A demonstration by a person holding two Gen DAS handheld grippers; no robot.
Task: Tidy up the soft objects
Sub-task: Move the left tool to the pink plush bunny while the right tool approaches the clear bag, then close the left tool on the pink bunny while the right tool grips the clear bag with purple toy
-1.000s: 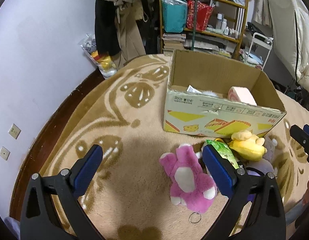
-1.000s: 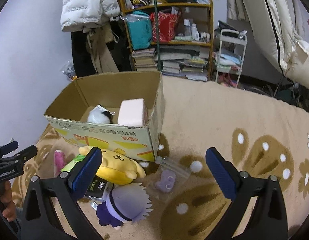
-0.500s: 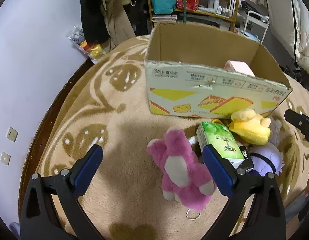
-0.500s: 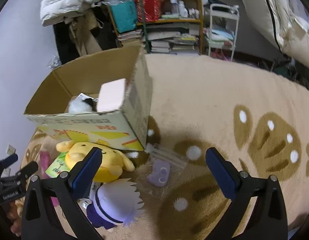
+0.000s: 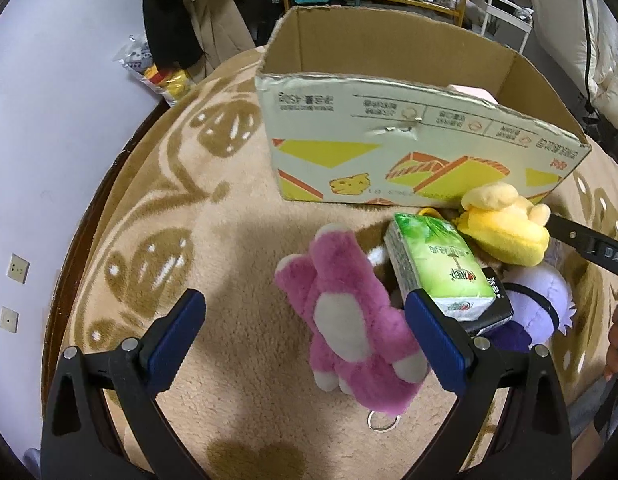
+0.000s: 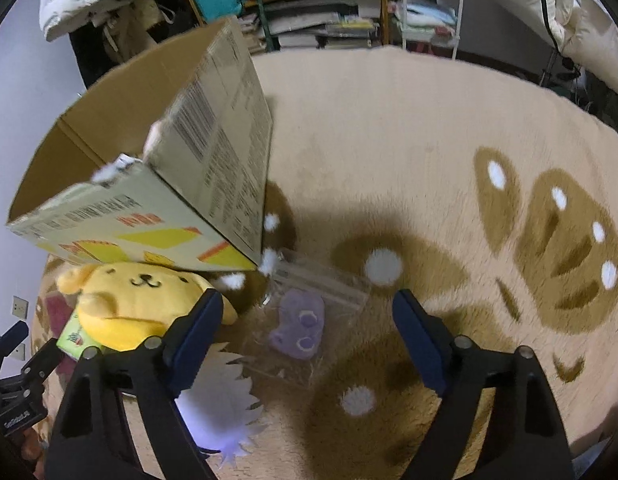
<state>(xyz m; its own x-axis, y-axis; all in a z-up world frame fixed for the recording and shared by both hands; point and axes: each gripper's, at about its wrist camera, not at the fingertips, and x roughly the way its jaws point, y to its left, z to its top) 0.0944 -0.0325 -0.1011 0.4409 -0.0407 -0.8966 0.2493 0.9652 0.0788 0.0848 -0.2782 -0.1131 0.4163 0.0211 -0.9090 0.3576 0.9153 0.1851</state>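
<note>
A pink plush (image 5: 355, 320) lies on the rug, between the fingers of my open left gripper (image 5: 305, 334), which hangs above it. Beside it lie a green tissue pack (image 5: 437, 266), a yellow dog plush (image 5: 505, 226) and a purple-and-white doll (image 5: 537, 304). In the right wrist view my right gripper (image 6: 307, 330) hovers over a clear bag holding a small purple toy (image 6: 299, 322); its jaws are closing and touch nothing. The yellow dog plush (image 6: 137, 298) lies left of it and the doll's white hair (image 6: 219, 400) below. An open cardboard box (image 5: 409, 120) stands behind.
The box (image 6: 161, 160) holds a pink block and a white item, mostly hidden by its wall. A patterned beige rug (image 6: 429, 160) spreads to the right. Shelves (image 6: 309, 0), hanging clothes and a white cart stand at the back. A wall with sockets (image 5: 19, 268) lies left.
Both grippers have sunk closer to the rug and tilted down. The right gripper's fingers have drawn nearer together above the clear bag. The left fingers stay wide.
</note>
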